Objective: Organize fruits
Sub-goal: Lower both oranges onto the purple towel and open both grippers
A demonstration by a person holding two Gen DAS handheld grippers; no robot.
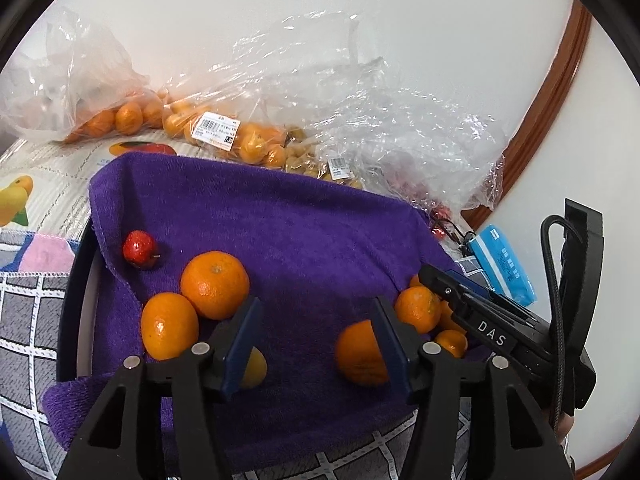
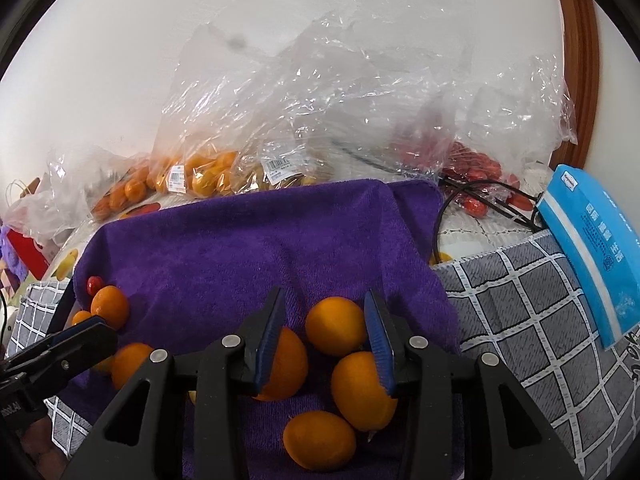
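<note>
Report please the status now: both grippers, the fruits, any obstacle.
Left gripper open, nothing held. Right gripper open over loose oranges, none gripped. Oranges and one red fruit lie on purple towel. Nothing blocks.

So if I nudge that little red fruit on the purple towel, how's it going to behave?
The small red fruit looks round and glossy, so it would probably roll rather than slide. It seems light for a push, being far smaller than the oranges nearby. The purple towel is napped and sags there, which would likely slow it and steer it downhill toward them.
</note>
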